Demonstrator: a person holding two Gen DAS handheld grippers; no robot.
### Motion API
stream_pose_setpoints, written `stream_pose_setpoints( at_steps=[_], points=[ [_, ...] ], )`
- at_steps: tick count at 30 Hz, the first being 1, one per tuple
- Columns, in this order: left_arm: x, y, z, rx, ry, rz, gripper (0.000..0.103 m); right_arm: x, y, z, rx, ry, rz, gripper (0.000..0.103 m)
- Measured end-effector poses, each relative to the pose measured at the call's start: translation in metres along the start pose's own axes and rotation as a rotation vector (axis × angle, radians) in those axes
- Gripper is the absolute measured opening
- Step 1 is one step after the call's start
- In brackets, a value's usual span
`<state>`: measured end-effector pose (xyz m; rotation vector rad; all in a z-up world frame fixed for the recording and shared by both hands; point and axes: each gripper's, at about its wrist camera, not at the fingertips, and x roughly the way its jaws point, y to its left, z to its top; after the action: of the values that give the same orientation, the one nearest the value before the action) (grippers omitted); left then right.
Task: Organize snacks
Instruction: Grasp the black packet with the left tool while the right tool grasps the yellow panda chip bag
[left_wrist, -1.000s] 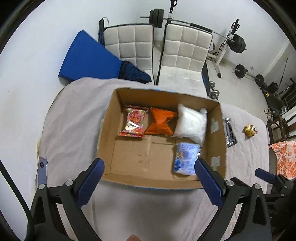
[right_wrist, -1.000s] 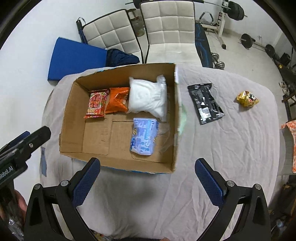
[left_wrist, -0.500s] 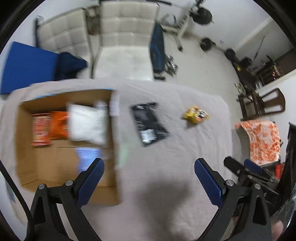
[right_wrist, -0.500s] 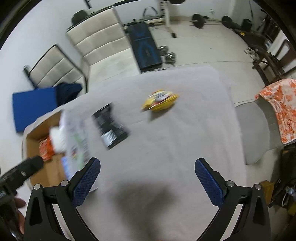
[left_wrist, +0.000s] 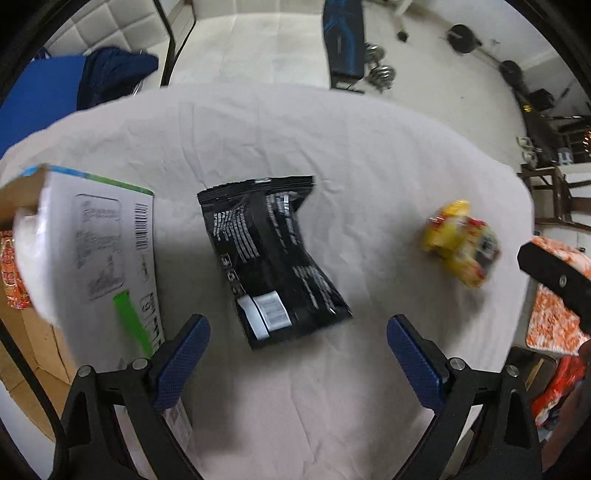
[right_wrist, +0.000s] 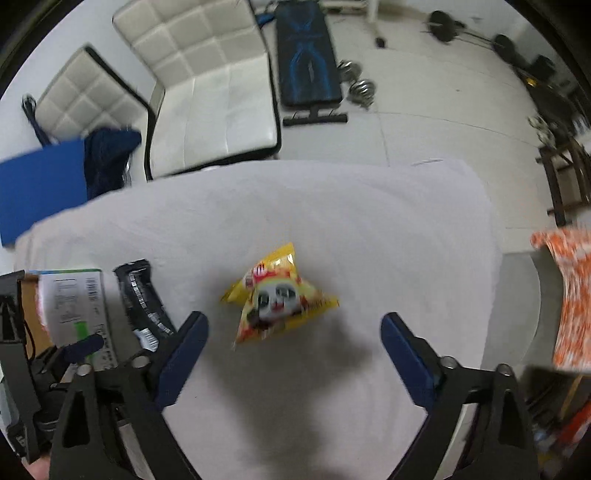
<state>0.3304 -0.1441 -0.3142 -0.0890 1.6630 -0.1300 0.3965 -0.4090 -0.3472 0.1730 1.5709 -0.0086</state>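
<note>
A black snack packet (left_wrist: 275, 256) lies flat on the white cloth, just beyond my left gripper (left_wrist: 297, 350), which is open and points down with nothing between its fingers. A yellow snack bag (right_wrist: 277, 297) with a panda face lies just beyond my right gripper (right_wrist: 293, 345); its jaws are closing and nothing sits between them. The same yellow bag (left_wrist: 461, 247) shows at the right of the left wrist view. The cardboard box (left_wrist: 99, 266) stands at the left, with a white bag (left_wrist: 29, 254) and a red packet (left_wrist: 11, 273) inside.
The cloth-covered table (right_wrist: 369, 229) ends in a far edge before two white chairs (right_wrist: 207, 85) and a weight bench (right_wrist: 306, 62). A blue pad (right_wrist: 40, 188) lies at the left. An orange patterned cloth (right_wrist: 569, 295) hangs at the right.
Both grippers have swung right, away from the box, and come lower. The left now faces the black packet, the right the yellow bag. The right jaws stand slightly narrower.
</note>
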Motion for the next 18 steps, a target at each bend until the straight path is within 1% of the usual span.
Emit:
stream_pose_setpoints(
  at_steps=[1, 3, 7, 9, 12, 14, 15, 17, 18],
  points=[
    [0.008, 0.003, 0.004, -0.011, 0.014, 0.006, 0.098, 0.011, 0.002, 0.008, -0.016, 0.029, 0.008, 0.082],
    [0.019, 0.007, 0.01, -0.022, 0.031, 0.018, 0.098, 0.031, 0.004, 0.02, -0.036, 0.077, 0.003, 0.069],
    [0.04, 0.012, 0.018, -0.04, 0.09, -0.003, 0.098, 0.061, 0.013, 0.023, -0.083, 0.159, -0.037, 0.062],
    [0.047, 0.015, 0.024, -0.051, 0.114, -0.008, 0.098, 0.066, 0.015, 0.021, -0.088, 0.173, -0.024, 0.062],
    [0.054, 0.019, 0.028, -0.064, 0.129, -0.013, 0.097, 0.071, 0.018, 0.016, -0.093, 0.198, 0.0, 0.055],
    [0.058, 0.021, 0.03, -0.071, 0.136, -0.025, 0.084, 0.076, 0.023, 0.013, -0.098, 0.213, -0.001, 0.054],
    [0.061, 0.021, 0.03, -0.072, 0.143, -0.022, 0.075, 0.077, 0.026, 0.012, -0.108, 0.211, -0.015, 0.054],
    [0.067, 0.022, 0.03, -0.075, 0.156, -0.022, 0.071, 0.077, 0.029, 0.009, -0.112, 0.203, -0.028, 0.054],
    [0.066, 0.023, 0.029, -0.079, 0.147, -0.017, 0.065, 0.077, 0.031, 0.008, -0.111, 0.201, -0.031, 0.053]
  ],
)
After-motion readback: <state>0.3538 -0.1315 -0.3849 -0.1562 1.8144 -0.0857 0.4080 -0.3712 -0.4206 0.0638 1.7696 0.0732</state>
